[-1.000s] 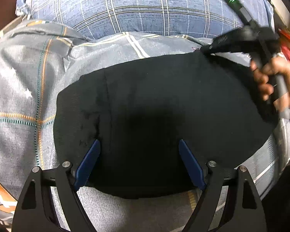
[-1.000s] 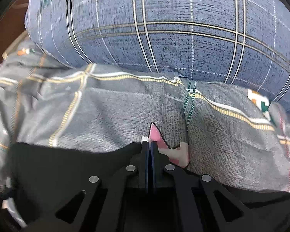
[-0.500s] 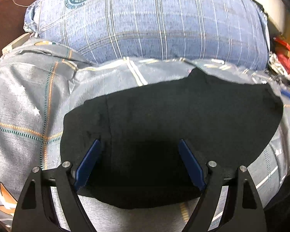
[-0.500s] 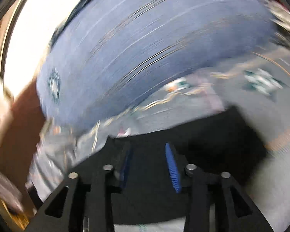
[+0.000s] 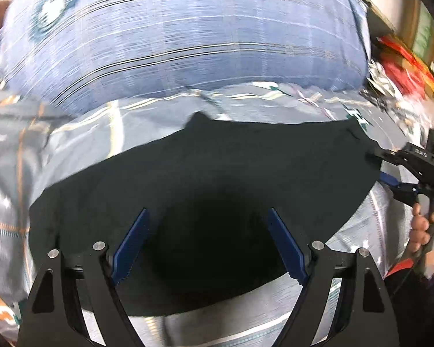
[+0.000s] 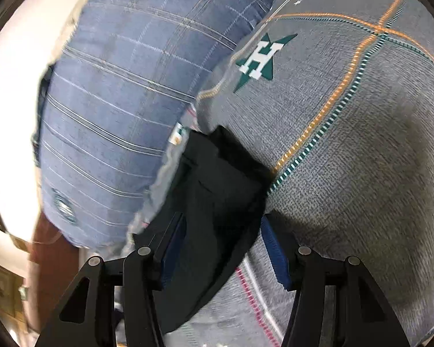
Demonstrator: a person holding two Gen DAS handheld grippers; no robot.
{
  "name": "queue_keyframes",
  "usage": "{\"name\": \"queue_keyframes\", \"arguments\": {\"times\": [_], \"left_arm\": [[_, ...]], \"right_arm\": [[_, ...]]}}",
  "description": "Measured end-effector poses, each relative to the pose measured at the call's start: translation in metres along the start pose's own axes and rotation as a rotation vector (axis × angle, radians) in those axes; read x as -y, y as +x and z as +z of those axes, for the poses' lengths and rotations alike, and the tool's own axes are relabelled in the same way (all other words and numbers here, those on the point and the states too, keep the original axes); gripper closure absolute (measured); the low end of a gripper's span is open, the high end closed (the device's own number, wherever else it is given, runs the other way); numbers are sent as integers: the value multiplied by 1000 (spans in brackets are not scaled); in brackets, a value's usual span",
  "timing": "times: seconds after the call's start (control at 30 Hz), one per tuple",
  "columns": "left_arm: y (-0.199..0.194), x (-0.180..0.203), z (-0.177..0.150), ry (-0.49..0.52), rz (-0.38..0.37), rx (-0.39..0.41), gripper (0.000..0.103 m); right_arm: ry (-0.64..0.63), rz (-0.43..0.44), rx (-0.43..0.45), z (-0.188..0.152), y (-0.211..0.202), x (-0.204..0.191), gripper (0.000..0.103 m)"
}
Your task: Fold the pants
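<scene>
The black pants lie folded flat on the grey patterned bed cover, in front of the blue plaid pillow, and their long axis runs from about nine o'clock to three o'clock in the left wrist view. The left hand-held gripper hangs over the near edge of the cloth at six o'clock, its blue pads spread wide and free of the fabric, gripping nothing. The right hand-held gripper sits at the three o'clock end of the pants, just at the short edge; its jaws have just been opening. In the right wrist view the right hand-held gripper has that end of the cloth lying between its parted pads, which do not appear to press on it, so it looks released. From there the pants stretch away toward twelve o'clock along the pillow's edge. The right one is therefore nearer an end, and any further fold would likely bring that end across toward nine o'clock.
</scene>
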State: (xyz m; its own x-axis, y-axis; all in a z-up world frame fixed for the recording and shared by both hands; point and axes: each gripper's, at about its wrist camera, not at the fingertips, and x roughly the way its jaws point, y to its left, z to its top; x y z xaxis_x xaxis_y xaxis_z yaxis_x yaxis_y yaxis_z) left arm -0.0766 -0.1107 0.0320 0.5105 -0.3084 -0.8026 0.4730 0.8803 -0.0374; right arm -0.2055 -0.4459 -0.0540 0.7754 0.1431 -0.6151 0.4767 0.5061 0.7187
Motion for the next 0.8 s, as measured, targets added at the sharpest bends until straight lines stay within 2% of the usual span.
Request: {"name": "queue_keyframes", "arguments": {"times": [0.17, 0.3, 0.33, 0.37, 0.43, 0.5, 0.6, 0.8], "left_arm": [[25, 38, 37, 103, -32, -81, 19], [57, 66, 67, 183, -60, -170, 19], [61, 72, 72, 198, -77, -183, 19], [65, 77, 77, 207, -89, -191, 19], [73, 92, 91, 224, -114, -211, 19], [77, 104, 100, 239, -129, -213, 19], [87, 126, 116, 275, -127, -221, 19], [118, 176, 133, 424, -106, -228, 19]], "right_arm": [[-10, -12, 28, 2, 6, -2, 48], [5, 38, 38, 8, 12, 4, 48], [8, 49, 36, 10, 13, 5, 50], [6, 55, 29, 12, 15, 6, 62], [34, 63, 3, 16, 19, 14, 78], [92, 109, -5, 16, 17, 23, 81], [92, 101, -20, 16, 15, 23, 82], [145, 141, -61, 15, 18, 36, 85]]}}
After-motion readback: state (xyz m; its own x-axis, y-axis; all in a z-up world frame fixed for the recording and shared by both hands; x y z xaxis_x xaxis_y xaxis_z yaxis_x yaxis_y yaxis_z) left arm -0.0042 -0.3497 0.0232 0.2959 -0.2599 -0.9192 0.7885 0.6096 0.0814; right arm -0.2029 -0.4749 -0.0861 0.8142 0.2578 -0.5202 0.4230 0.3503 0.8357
